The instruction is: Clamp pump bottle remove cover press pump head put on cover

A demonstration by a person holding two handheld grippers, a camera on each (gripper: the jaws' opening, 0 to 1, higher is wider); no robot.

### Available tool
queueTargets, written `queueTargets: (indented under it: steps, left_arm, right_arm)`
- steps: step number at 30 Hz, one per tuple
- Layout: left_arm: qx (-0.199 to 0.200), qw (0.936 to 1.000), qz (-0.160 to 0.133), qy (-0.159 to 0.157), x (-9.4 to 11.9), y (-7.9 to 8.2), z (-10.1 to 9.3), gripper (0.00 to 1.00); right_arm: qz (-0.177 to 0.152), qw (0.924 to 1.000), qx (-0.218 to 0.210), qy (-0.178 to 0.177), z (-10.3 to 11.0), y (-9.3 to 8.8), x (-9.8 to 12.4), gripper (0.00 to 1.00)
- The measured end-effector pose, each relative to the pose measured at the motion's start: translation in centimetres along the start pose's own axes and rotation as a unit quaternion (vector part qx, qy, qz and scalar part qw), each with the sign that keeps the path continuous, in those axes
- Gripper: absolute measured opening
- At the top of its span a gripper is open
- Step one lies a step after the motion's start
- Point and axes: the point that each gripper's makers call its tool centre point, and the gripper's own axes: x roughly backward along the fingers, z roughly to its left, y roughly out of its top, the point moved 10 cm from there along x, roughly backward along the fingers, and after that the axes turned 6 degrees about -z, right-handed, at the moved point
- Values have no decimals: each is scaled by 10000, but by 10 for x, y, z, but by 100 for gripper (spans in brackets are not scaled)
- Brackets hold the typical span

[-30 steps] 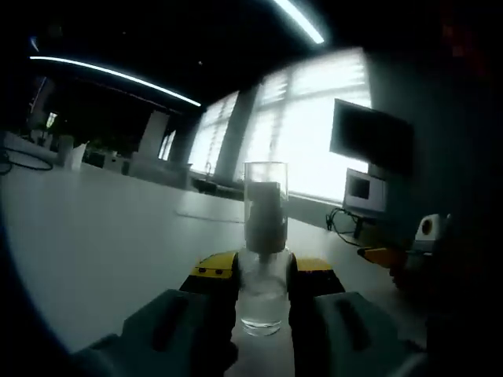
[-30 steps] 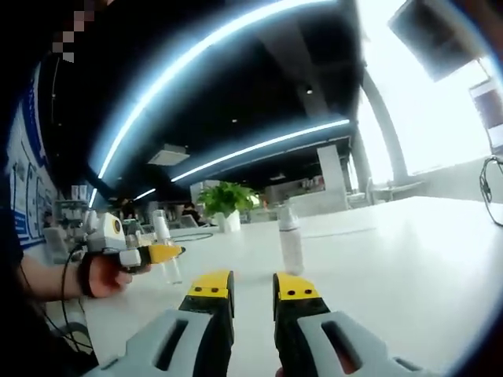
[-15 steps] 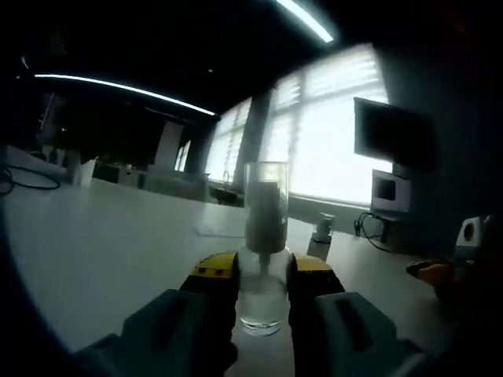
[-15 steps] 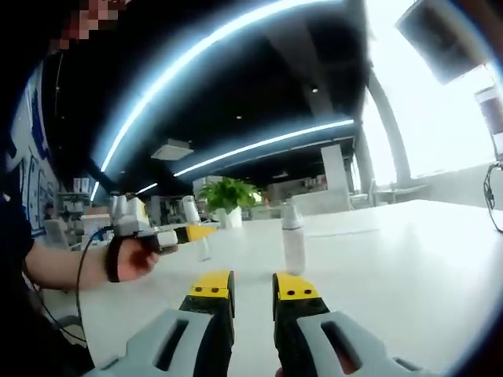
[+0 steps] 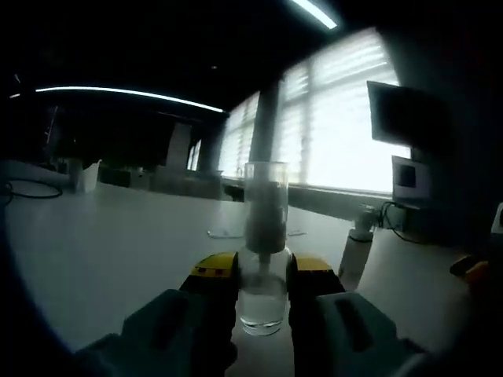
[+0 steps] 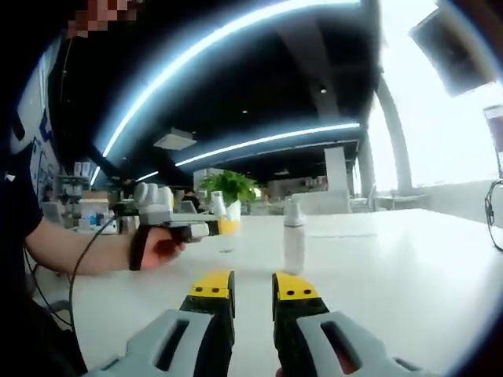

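Observation:
My left gripper [image 5: 262, 271] is shut on a clear cylindrical cover [image 5: 265, 228], held upright between its yellow-tipped jaws. A white pump bottle [image 5: 355, 255] stands on the white table [image 5: 102, 251] to the right of it, its pump head bare. In the right gripper view the same bottle [image 6: 294, 245] stands upright just beyond my right gripper [image 6: 253, 287], whose jaws stand a narrow gap apart with nothing between them. The left gripper [image 6: 212, 228] comes in from the left, held by a person's hand [image 6: 157, 247], with the cover [image 6: 219, 204] close to the left of the bottle.
A potted plant [image 6: 228, 188] stands behind the bottle at the table's far side. A dark monitor [image 5: 409, 118] hangs by the bright windows at the right. A cable [image 6: 493, 212] lies at the table's right edge. Bare tabletop [image 6: 393, 267] spreads right of the bottle.
The left gripper, still holding the cover, has moved right to near the bottle. The bottle has come into the left gripper view. My right gripper has stayed put.

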Motion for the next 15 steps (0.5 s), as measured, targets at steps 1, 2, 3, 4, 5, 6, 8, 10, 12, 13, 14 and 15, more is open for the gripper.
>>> queueTargets:
  steps: [1, 2, 3, 4, 5, 6, 8, 10, 12, 13, 14, 15]
  left_arm:
    - [-1, 10000, 11, 17, -1, -1, -1, 16]
    - [-11, 10000, 30, 31, -1, -2, 0, 16]
    - [-57, 9999, 51, 102, -1, -4, 1, 16]
    - [-53, 9997, 52, 233, 1, -6, 4, 16]
    - [-16, 9996, 55, 277, 1, -8, 6, 16]
    - [31, 9995, 71, 307, -1, -11, 8, 16]
    - [-34, 9993, 100, 355, -4, -10, 9, 16]
    - [-122, 9994, 113, 305, -7, -10, 6, 16]
    - [-195, 9993, 149, 287, -10, -11, 3, 16]
    - [-200, 9993, 150, 284, -10, -11, 4, 16]
    - [-195, 9993, 158, 273, -11, -11, 4, 16]
    - [-205, 9993, 165, 264, -11, -12, 3, 16]
  right_arm:
    - [8, 10000, 24, 2, 0, 0, 0, 14]
    - [4, 10000, 60, -7, 0, 0, 1, 14]
    - [-3, 10000, 63, -9, 0, 0, 1, 14]
    - [-9, 10000, 48, -11, -1, 0, 1, 14]
    - [-15, 10000, 38, -19, -1, 0, 1, 14]
    - [-29, 10000, 18, -31, -1, 0, 1, 14]
    - [-51, 10000, -53, -32, -3, 0, 2, 14]
    - [-81, 9999, -122, -27, -2, 1, 2, 14]
    - [-104, 9998, -157, -34, -2, 1, 2, 14]
    - [-107, 9998, -163, -40, -3, 1, 2, 14]
    - [-112, 9998, -168, -40, -3, 1, 2, 14]
    - [-117, 9998, -168, -36, -3, 1, 3, 14]
